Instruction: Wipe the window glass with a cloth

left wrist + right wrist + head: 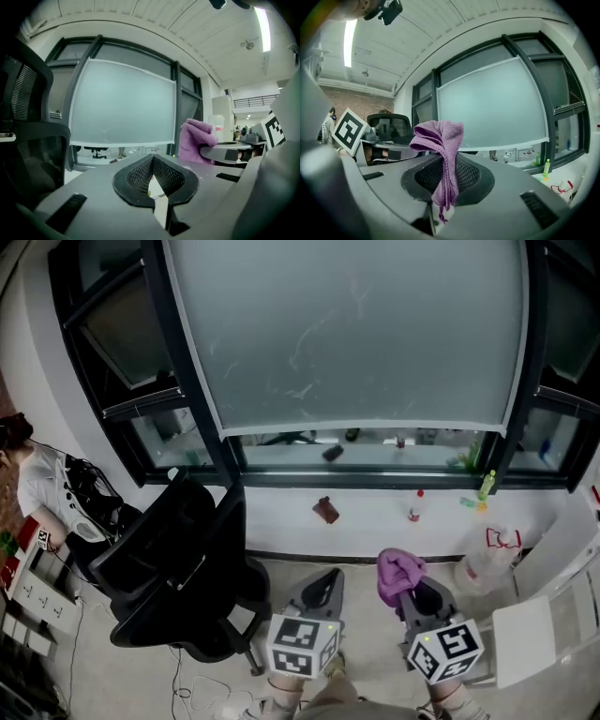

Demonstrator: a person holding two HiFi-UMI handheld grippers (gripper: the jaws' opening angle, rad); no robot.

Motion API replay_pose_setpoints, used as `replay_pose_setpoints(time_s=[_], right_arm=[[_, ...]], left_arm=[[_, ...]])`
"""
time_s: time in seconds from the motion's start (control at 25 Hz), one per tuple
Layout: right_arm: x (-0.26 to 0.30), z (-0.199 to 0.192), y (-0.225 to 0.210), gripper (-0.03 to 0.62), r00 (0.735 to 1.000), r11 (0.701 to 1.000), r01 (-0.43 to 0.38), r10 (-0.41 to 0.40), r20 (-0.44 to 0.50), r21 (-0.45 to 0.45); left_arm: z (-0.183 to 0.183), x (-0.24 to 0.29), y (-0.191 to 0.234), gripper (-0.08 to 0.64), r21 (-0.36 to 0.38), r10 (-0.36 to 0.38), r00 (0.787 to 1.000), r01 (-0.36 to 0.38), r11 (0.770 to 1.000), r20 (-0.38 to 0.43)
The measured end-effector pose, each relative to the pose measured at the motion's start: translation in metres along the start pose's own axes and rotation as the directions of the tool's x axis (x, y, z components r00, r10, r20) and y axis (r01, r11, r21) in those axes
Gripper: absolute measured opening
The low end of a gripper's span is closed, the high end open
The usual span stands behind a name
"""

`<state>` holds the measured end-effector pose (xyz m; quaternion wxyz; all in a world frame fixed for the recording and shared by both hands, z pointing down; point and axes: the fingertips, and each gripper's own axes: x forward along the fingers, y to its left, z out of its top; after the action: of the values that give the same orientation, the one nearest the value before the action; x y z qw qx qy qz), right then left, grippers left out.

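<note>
The large frosted window glass (356,334) fills the wall ahead, with faint smears on it; it also shows in the left gripper view (122,103) and the right gripper view (492,108). My right gripper (415,594) is shut on a purple cloth (398,570), which bunches above the jaws and hangs down between them (443,145). It is held low, well short of the glass. My left gripper (323,589) sits beside it, shut and empty (152,161). From the left gripper view the purple cloth (197,138) shows to the right.
A black office chair (178,568) stands close on my left. On the white sill lie a brown object (326,510), a red-capped bottle (414,507) and a green bottle (486,486). A plastic bag (487,559) and a white stand (534,638) are at right. A person (37,484) sits far left.
</note>
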<state>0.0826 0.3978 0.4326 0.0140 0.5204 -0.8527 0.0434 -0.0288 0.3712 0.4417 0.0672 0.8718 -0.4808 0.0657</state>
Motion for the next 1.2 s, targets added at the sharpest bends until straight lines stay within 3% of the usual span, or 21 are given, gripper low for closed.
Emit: replay_pose_setpoints(time_s=[0.56, 1.2], right_arm=[[0.027, 0.004, -0.009, 0.051, 1.000, 1.000, -0.014, 0.013, 0.011, 0.002], [0.162, 0.027, -0.052, 0.051, 1.000, 1.000, 0.003, -0.003, 0.024, 0.008]], left_arm=[[0.001, 0.025, 0.012, 0.003, -0.016, -0.018, 1.000, 0.018, 1.000, -0.002], [0.036, 0.125, 0.096, 0.003, 0.004, -0.051, 0.999, 0.051, 0.999, -0.009]])
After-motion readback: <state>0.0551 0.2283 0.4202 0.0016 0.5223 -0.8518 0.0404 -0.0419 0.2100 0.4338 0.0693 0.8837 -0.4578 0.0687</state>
